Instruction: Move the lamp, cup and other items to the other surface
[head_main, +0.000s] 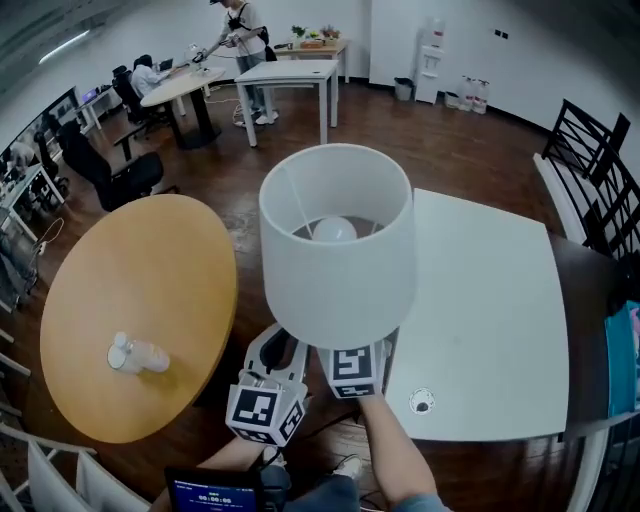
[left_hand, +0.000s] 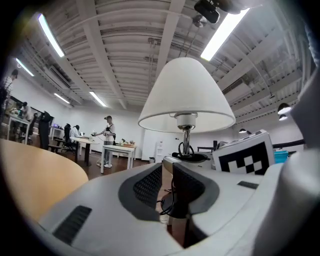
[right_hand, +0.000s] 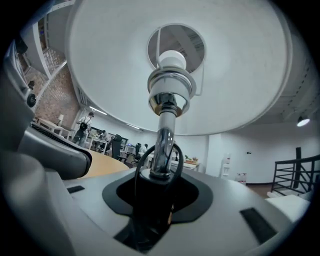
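A lamp with a white shade (head_main: 335, 245) hangs in the air over the gap between the round wooden table (head_main: 150, 260) and the white square table (head_main: 490, 300). My right gripper (right_hand: 152, 197) is shut on the lamp's black base (right_hand: 150, 187), with cord looped round the chrome stem (right_hand: 162, 142). The shade hides its jaws in the head view. My left gripper (head_main: 278, 352) sits just left of it, jaws nearly together with the lamp's black cord (left_hand: 167, 200) between them. A clear plastic cup (head_main: 138, 355) lies on its side on the round table.
A small round object (head_main: 421, 402) lies near the white table's front edge. Black railings (head_main: 590, 165) stand at the right. Office chairs (head_main: 110, 175) are at the left. Further back, white tables (head_main: 290, 72) stand with a person (head_main: 245, 40) beside them.
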